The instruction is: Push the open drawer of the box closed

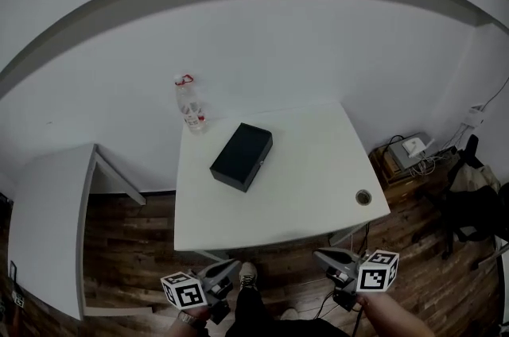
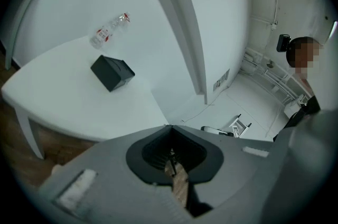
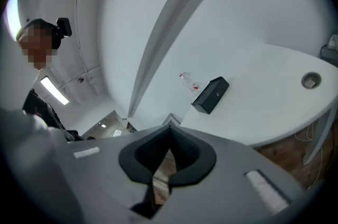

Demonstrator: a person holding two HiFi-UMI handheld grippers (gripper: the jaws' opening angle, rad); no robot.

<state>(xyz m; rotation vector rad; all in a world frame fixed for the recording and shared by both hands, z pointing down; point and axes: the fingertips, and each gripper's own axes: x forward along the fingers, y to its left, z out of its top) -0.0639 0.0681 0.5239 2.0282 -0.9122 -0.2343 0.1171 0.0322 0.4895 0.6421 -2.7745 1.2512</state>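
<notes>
Before the table (image 1: pixel 306 196), left claw (image 1: pixel 235 265) and right claw (image 1: pixel 319 253) hang closed and empty, far from the box (image 1: pixel 242 156).

A matte black rectangular box (image 1: pixel 241 156) is lying flat on the white table (image 1: pixel 318 184), turned diagonally. It is sitting well ahead of both grippers, forward and slightly right of the left gripper (image 1: pixel 229 270) and forward and left of the right gripper (image 1: pixel 323 255). A small pale mark is showing on one long side. Whether its drawer is standing out cannot be told.
</notes>
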